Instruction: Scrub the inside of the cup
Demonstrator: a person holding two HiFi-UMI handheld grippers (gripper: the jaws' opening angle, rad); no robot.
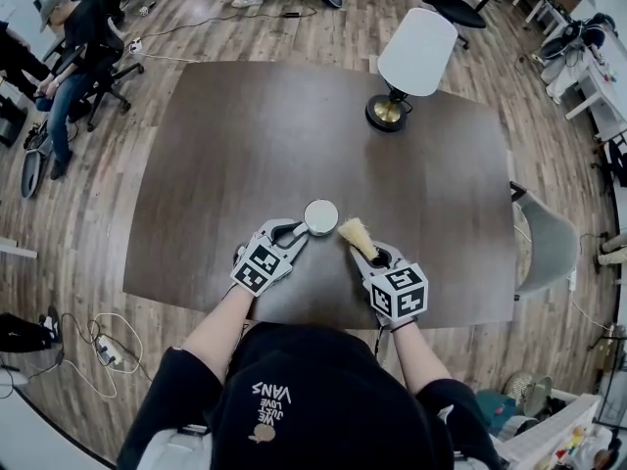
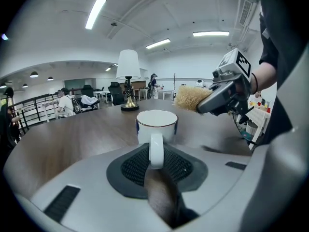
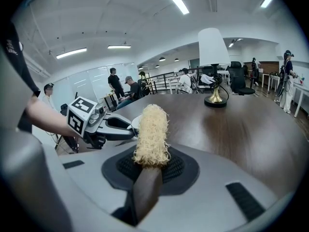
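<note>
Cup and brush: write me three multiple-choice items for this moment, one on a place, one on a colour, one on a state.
1. Where is the head of the brush relative to the cup?
A. Inside it
B. Beside it, outside
C. Under it

2. What colour is the lamp shade?
A. White
B. Red
C. Green

3. What is the left gripper doing?
A. Open and empty
B. Shut on the cup's handle
C. Shut on the brush

Answers:
1 B: the head view shows the brush to the right of the cup, not in it.
2 A: the lamp shade is plain white.
3 B: the left gripper view shows the handle pinched between its jaws.
</note>
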